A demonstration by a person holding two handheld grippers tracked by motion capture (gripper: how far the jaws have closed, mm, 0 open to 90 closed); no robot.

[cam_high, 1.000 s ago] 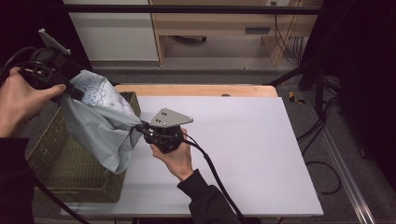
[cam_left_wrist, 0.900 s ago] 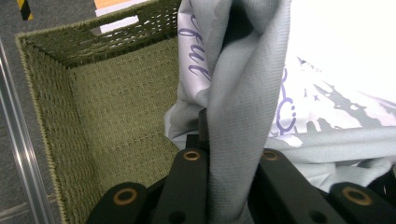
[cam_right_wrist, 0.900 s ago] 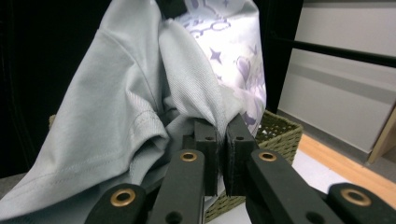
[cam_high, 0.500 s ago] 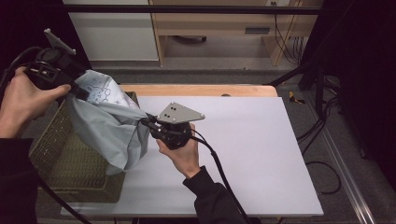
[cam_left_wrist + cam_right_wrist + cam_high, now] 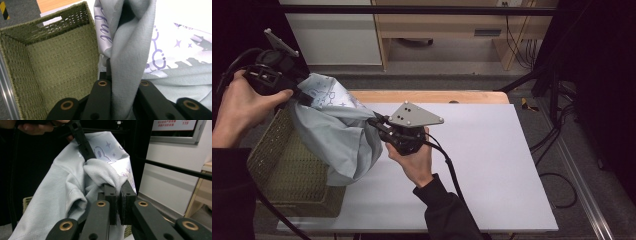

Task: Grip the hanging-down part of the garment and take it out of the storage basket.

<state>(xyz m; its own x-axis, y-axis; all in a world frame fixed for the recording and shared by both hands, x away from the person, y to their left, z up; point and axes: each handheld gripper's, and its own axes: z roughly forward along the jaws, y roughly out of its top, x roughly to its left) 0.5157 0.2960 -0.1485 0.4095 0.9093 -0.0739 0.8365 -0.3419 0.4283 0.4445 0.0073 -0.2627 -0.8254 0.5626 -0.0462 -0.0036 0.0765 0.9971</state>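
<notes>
I had the pale grey printed garment [image 5: 337, 135] held up between both grippers, above the left edge of the bench [image 5: 492, 165] and over the olive woven basket [image 5: 287, 170] that sat at the bench's near-left corner. My left gripper [image 5: 304, 99] was raised at the far left, its jaws clamped on an upper edge of the cloth; in the left gripper view a thick fold of the grey fabric [image 5: 125, 75] ran up between the two black jaws, with purple lettering and small stars printed on the cloth to the right and the basket's open interior [image 5: 55, 60] below and to the left. My right gripper [image 5: 377, 124] sat lower and to the right, near the middle of the bench, pointing left, its grey three-cornered plate [image 5: 414, 115] on top and its cable trailing back toward my sleeve. In the right gripper view its jaws were pinched almost together on a bunched ridge of the garment [image 5: 105, 176], and the left gripper [image 5: 86, 155] showed farther off, biting the cloth higher up. The garment hung from these two holds, its lower part drooping over the basket's right rim, and I could not tell whether it touched the rim. The rest of the white bench surface lay bare to the right.
</notes>
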